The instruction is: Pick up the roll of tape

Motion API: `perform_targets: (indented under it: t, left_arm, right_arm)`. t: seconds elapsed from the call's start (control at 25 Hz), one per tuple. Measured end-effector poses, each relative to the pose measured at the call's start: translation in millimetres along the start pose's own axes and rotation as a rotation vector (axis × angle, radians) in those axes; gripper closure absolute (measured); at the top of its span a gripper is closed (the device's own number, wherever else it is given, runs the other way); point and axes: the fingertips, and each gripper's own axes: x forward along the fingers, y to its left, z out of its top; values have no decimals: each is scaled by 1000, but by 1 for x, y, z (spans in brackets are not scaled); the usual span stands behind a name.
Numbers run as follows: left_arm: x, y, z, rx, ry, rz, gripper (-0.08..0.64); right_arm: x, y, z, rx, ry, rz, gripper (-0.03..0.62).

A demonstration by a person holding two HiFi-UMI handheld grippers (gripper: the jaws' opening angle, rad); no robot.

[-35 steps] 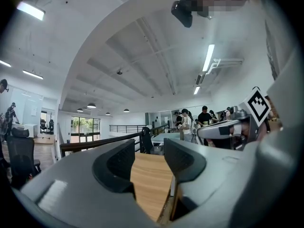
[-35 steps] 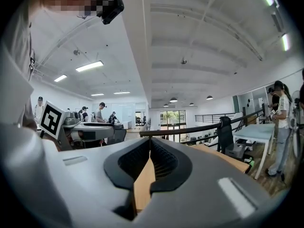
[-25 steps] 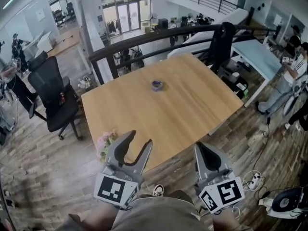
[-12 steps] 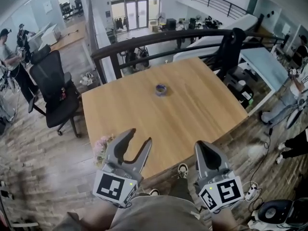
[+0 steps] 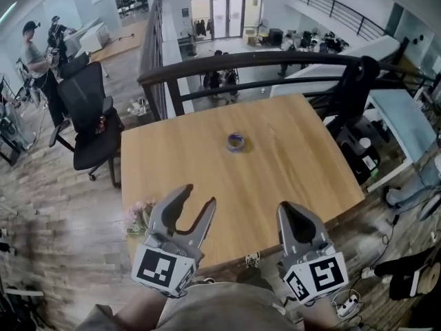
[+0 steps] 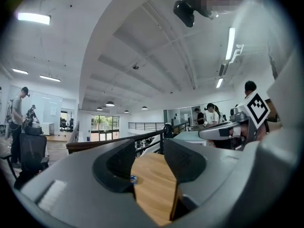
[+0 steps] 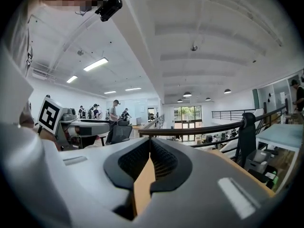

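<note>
A small bluish roll of tape [image 5: 236, 142] lies flat near the middle of the far half of the wooden table [image 5: 289, 178]. Both grippers hang over the table's near edge, well short of the roll. My left gripper [image 5: 200, 197] is open with nothing between its fingers. In the left gripper view the tape [image 6: 133, 179] shows far off, just beside the left jaw, with the gripper [image 6: 149, 160] aimed along the tabletop. My right gripper [image 5: 288, 209] is shut and holds nothing. In the right gripper view the right gripper [image 7: 150, 148] has its ribbed pads together.
A dark railing [image 5: 275, 61] runs behind the table with a black garment [image 5: 351, 88] draped over it. A black office chair [image 5: 93, 116] stands to the left. Pink flowers [image 5: 140, 212] sit off the table's near left corner. People [image 5: 34, 54] stand far left. A pale table [image 5: 406, 119] is at right.
The head view has swung, so the table and tape now sit a little lower and further right in the frame. Both grippers keep the same pose and jaw state.
</note>
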Motion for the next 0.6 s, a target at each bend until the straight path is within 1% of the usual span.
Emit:
perform_targets:
  t: [0.16, 0.32, 0.48, 0.6]
  left_arm:
    - [33, -6, 4, 1, 9, 75, 370]
    - [62, -14, 0, 2, 27, 152, 370]
    - [86, -21, 0, 11, 35, 211, 370]
    - [94, -26, 0, 10, 46, 241, 370]
  right_arm:
    - [19, -39, 5, -6, 6, 70, 577]
    - [35, -77, 2, -13, 12, 138, 577]
    - [48, -106, 2, -17, 13, 191, 577]
    - [54, -120, 0, -22, 18, 212, 577]
